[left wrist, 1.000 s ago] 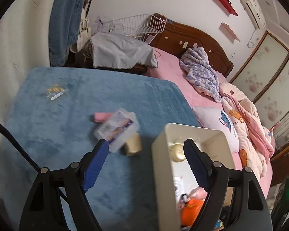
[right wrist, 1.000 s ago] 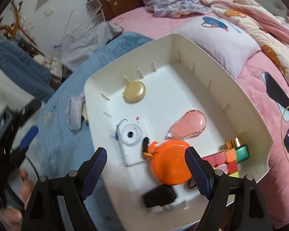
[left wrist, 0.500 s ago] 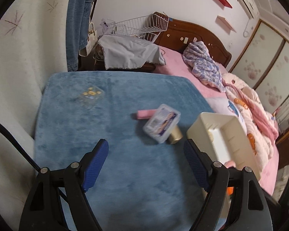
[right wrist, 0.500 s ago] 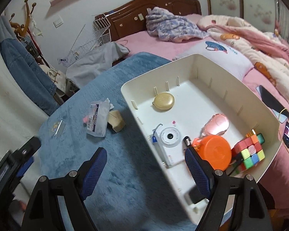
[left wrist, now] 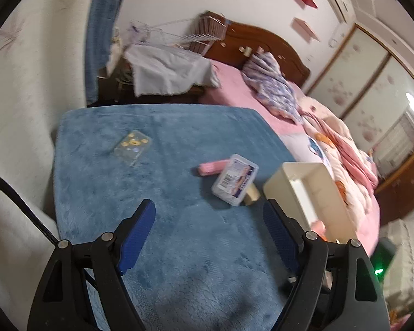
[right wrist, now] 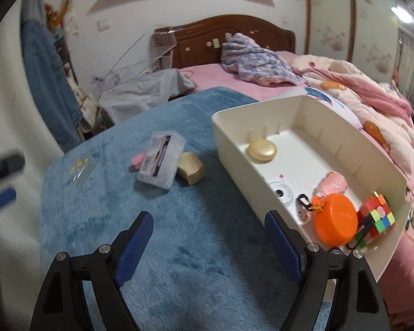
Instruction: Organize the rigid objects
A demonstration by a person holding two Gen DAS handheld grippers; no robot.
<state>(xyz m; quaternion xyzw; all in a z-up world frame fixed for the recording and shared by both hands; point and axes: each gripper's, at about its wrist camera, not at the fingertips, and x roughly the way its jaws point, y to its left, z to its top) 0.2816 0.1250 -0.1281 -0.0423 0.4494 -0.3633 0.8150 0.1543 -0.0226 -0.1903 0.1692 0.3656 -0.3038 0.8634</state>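
A cream bin [right wrist: 234,149] [left wrist: 278,190] stands on the right of the blue blanket [right wrist: 179,248] [left wrist: 179,248]. Inside it lie a gold compact [right wrist: 262,150], a white round device [right wrist: 281,193], a pink case [right wrist: 334,183], an orange disc [right wrist: 335,220] and a colour cube [right wrist: 376,216]. Left of the bin, a clear plastic box [right wrist: 161,160] [left wrist: 234,179] rests on a pink bar [right wrist: 136,160] [left wrist: 211,167] and a gold block [right wrist: 191,168] [left wrist: 251,195]. A small clear packet [left wrist: 132,144] [right wrist: 78,168] lies farther left. My left gripper [left wrist: 209,220] and right gripper [right wrist: 208,230] hover open and empty over the blanket.
Beyond the blanket is a pink bed with a rumpled quilt [right wrist: 256,63] and a wooden headboard [right wrist: 223,35]. A white wire rack [left wrist: 179,37] and grey cloth [left wrist: 168,71] sit at the back left. A blue towel [right wrist: 47,82] hangs by the wall.
Both grippers have pulled back and swung left, away from the bin. The right view no longer looks into the bin from above; the loose objects on the blanket have come into fuller view.
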